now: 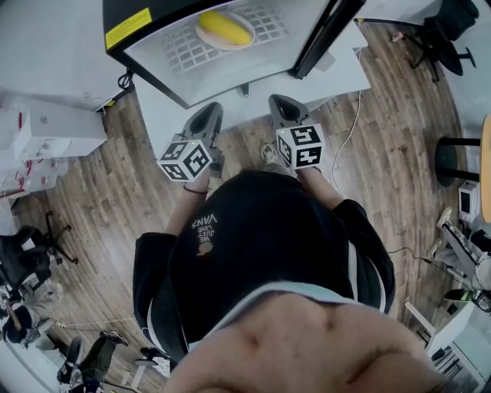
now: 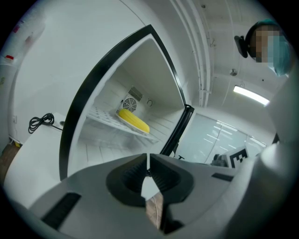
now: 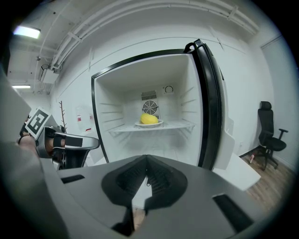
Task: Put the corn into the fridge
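Corn point(image 1: 224, 28) lies on a white plate point(image 1: 202, 36) on the wire shelf point(image 1: 270, 21) inside the open fridge point(image 1: 121, 40), well ahead of both sets of fingertips and not touched by either. In the right gripper view the corn point(image 3: 149, 119) sits straight ahead and above the tips, plate point(image 3: 160, 123) centred on the shelf point(image 3: 125, 130), round fan vent point(image 3: 150, 107) on the back wall just behind it. In the left gripper view the corn point(image 2: 134, 120) is ahead, above and slightly left of the tips.

Left gripper point(image 1: 209, 110) has its jaws together, nothing between them; same in its own view point(image 2: 147, 160). Right gripper point(image 1: 281, 103) has its jaws fully closed and is empty point(image 3: 146, 162). Both grippers are held side by side in front of the fridge opening, near each other but apart, pointing at it.

Fridge door point(image 3: 210, 102) stands swung open to the right of the right fingers. Black office chair point(image 3: 269, 135) is further right, on the wood floor point(image 1: 92, 199). A black cable point(image 2: 39, 122) lies left of the fridge, off to the left of the left fingers.
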Tool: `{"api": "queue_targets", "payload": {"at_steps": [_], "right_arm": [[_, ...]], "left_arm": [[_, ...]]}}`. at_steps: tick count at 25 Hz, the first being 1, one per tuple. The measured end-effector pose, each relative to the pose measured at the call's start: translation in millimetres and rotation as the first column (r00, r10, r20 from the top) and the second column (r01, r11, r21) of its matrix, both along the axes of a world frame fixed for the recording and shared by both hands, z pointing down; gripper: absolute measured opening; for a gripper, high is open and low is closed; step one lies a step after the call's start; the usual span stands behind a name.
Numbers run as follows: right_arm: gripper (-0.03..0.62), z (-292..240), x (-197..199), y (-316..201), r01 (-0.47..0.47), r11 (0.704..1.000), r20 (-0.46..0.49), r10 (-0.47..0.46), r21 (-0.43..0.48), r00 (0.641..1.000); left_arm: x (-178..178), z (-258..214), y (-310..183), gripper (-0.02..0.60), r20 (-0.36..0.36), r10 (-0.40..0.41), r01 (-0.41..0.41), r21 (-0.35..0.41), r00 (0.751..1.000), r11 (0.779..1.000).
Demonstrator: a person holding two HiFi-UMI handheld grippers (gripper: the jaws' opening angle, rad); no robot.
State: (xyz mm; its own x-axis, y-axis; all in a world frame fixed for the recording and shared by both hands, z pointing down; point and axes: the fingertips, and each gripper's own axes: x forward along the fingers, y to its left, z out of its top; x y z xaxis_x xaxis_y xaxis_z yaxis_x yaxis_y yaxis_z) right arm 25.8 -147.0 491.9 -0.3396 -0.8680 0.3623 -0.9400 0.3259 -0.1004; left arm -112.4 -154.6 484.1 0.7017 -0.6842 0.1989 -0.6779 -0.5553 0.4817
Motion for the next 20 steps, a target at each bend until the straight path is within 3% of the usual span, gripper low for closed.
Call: {"api": "queue_targets", "payload": {"at_steps": [20], "right_arm": [[0.012,6.1,5.4,8.6,-0.012,1.0,-0.002,0.012,-0.02,1.0]], "left_arm": [[3.0,5.0,7.2,0.031,-0.014,-0.001,0.001,-0.02,1.0,1.0]]}}
